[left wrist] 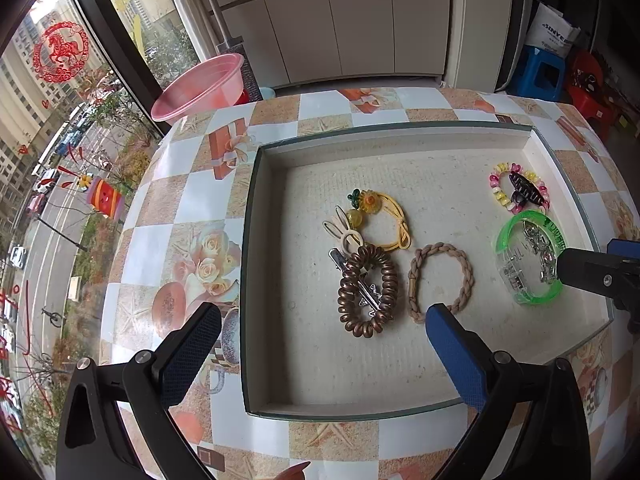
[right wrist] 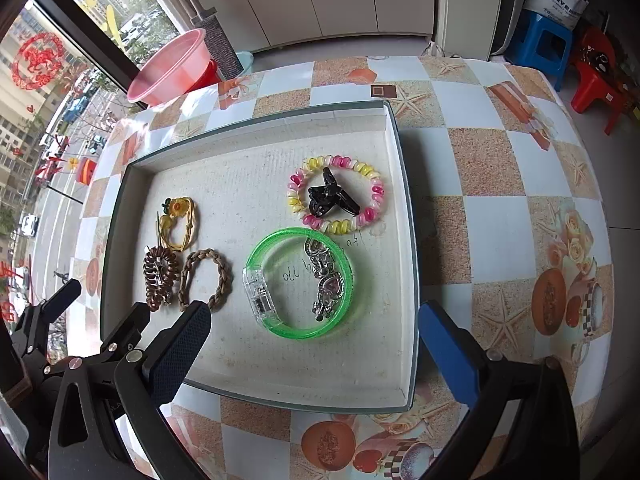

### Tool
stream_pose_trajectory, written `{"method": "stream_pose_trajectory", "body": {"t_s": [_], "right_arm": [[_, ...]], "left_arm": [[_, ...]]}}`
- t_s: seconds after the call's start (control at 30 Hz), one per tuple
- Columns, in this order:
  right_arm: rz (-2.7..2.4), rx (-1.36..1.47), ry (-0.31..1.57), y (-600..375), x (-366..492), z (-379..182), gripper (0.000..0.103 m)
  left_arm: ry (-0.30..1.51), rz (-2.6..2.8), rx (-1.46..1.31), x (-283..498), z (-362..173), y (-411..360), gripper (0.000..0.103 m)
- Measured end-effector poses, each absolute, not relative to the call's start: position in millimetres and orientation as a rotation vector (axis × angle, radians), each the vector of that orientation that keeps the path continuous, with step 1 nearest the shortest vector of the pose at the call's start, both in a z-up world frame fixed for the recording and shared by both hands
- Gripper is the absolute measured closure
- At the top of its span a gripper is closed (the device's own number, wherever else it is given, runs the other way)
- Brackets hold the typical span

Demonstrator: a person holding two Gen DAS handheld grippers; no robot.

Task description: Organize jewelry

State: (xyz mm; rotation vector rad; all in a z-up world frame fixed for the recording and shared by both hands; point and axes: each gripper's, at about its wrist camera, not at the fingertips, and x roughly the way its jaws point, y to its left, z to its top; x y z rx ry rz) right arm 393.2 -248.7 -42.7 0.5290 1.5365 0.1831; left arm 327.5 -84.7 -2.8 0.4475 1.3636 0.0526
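Both claws wide open, holding nothing: left claw [left wrist: 320, 356] and right claw [right wrist: 316, 344] hang over the near edge of the shallow tray [right wrist: 256, 394] on the tabletop [right wrist: 500, 184]. All jewelry sits inside the tray. Just ahead of the right claw: green bangle [right wrist: 280, 330] with a silver rhinestone clip [right wrist: 326, 276] lying inside it; closing on the bangle could snag or drag the clip. Just ahead of the left claw: braided band [left wrist: 464, 276] touching the right fingertip, and brown coil tie [left wrist: 348, 300] with a silver clip [left wrist: 370, 292] lying across it, so a lift likely brings both. Further ahead: yellow flower tie [left wrist: 394, 220] overlaps a rabbit clip [left wrist: 344, 234]. Farthest: beaded coil bracelet [right wrist: 374, 184] around a black claw clip [right wrist: 332, 198]. Tray wall may block a low approach.
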Motion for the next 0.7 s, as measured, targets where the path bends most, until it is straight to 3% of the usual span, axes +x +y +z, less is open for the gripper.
{"method": "stream_pose_trajectory", "body": {"t_s": [0.7], "right_arm": [[0.128, 0.518, 1.489, -253, 336, -13, 0.0]], "left_arm": [[1.376, 0.024, 0.333, 274, 31, -74, 0.0]]}}
